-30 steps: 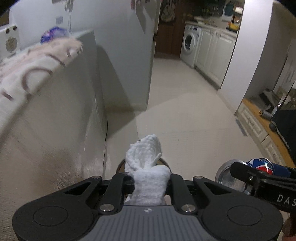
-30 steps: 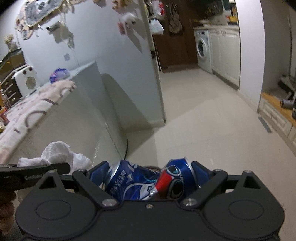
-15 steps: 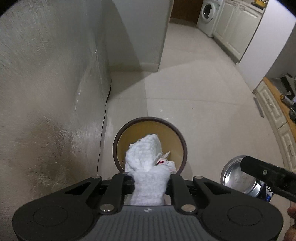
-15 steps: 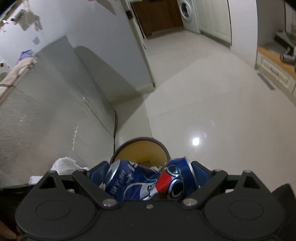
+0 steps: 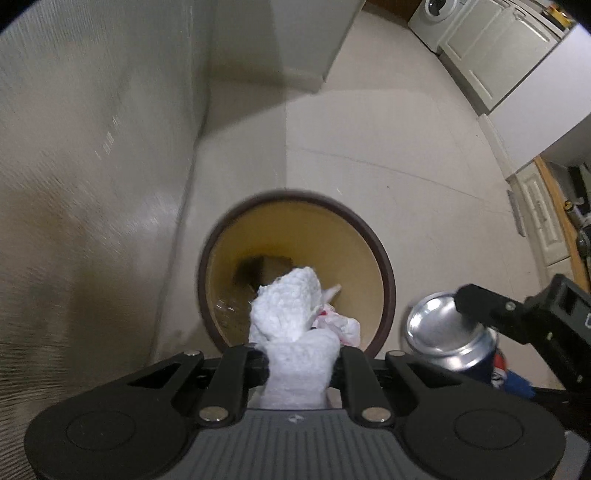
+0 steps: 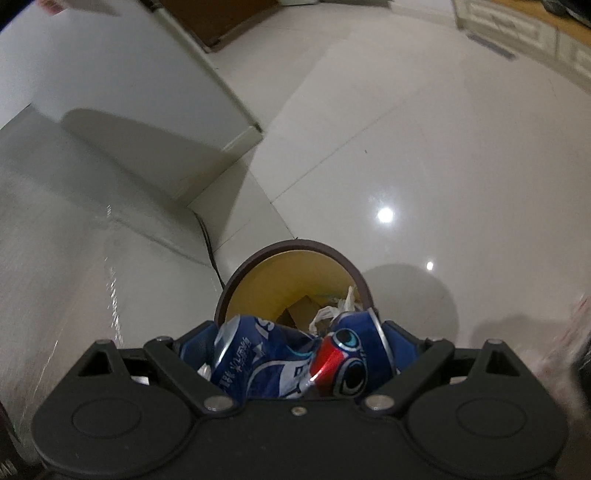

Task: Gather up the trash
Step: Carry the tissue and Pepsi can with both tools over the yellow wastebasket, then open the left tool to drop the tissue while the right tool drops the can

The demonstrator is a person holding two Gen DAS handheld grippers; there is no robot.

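Standing on the pale tiled floor (image 5: pixel 388 140) beside a tall grey-beige panel (image 5: pixel 92 166), the round waste bin (image 5: pixel 386 266) has a dark brown rim and a yellow inner wall; at its bottom lie a brown cardboard piece (image 6: pixel 301 308) and some white crumpled plastic (image 6: pixel 334 310) with red print. Above the near edge of the bin's mouth, the left tool (image 5: pixel 300 363) is clamped on a wad of white paper towel (image 5: pixel 291 325), which sticks up between its two fingers. The right tool (image 6: pixel 297 360) is clamped on a crushed blue soda can (image 6: pixel 295 358), held just over the near rim; in the left wrist view the can's silver end shows to the right of the bin. White cabinets (image 5: pixel 491 48) and a washing machine (image 5: pixel 430 18) stand well apart, at the far end of the floor.
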